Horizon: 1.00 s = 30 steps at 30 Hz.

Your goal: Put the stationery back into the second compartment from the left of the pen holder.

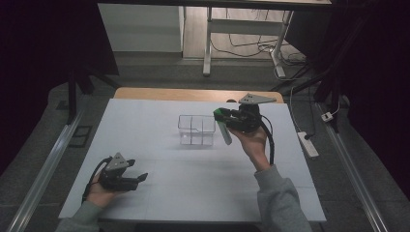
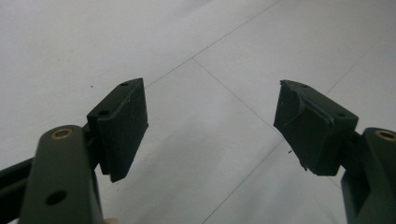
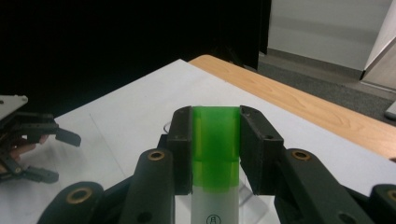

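A white tube with a green cap (image 1: 223, 126) hangs tilted just right of a clear plastic divided box (image 1: 196, 129) that stands mid-table. My right gripper (image 1: 220, 116) is shut on the tube's green cap (image 3: 215, 144), the white body pointing down toward the table. In the right gripper view the box's rim (image 3: 167, 126) peeks out behind the jaws. My left gripper (image 1: 140, 179) rests low at the front left of the white table top (image 1: 159, 164), open, with nothing between its pads (image 2: 123, 126) but bare surface.
The white sheet covers a wooden table whose far edge (image 1: 193, 94) shows at the back. A power strip (image 1: 308, 144) and cables lie on the floor to the right. Desk legs (image 1: 208, 43) stand beyond the table.
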Each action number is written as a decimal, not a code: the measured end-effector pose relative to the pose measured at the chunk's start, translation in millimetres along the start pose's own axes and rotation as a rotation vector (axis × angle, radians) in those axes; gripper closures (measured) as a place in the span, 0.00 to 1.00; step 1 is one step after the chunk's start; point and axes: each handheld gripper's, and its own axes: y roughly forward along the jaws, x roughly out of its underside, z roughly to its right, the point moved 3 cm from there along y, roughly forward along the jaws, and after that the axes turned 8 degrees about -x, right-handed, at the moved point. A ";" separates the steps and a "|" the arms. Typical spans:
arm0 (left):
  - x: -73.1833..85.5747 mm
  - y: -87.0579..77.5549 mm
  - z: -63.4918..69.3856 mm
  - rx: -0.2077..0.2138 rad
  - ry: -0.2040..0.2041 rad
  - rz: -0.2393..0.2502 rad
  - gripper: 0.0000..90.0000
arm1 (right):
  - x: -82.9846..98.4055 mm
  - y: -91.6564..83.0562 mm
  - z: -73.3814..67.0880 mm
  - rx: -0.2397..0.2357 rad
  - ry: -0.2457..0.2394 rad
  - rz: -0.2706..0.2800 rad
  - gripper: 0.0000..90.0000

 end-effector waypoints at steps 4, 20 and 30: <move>0.2 0.0 -0.2 0.003 -0.001 0.000 0.28 | -5.5 10.2 -0.1 -0.003 -0.006 -0.009 0.74; 0.0 -0.1 -0.3 0.007 0.000 0.003 0.28 | -23.4 47.4 -8.8 -0.057 -0.047 -0.003 0.74; 0.1 -0.3 -1.0 0.007 -0.002 0.003 0.28 | -24.2 70.4 -4.3 -0.061 -0.036 -0.007 0.74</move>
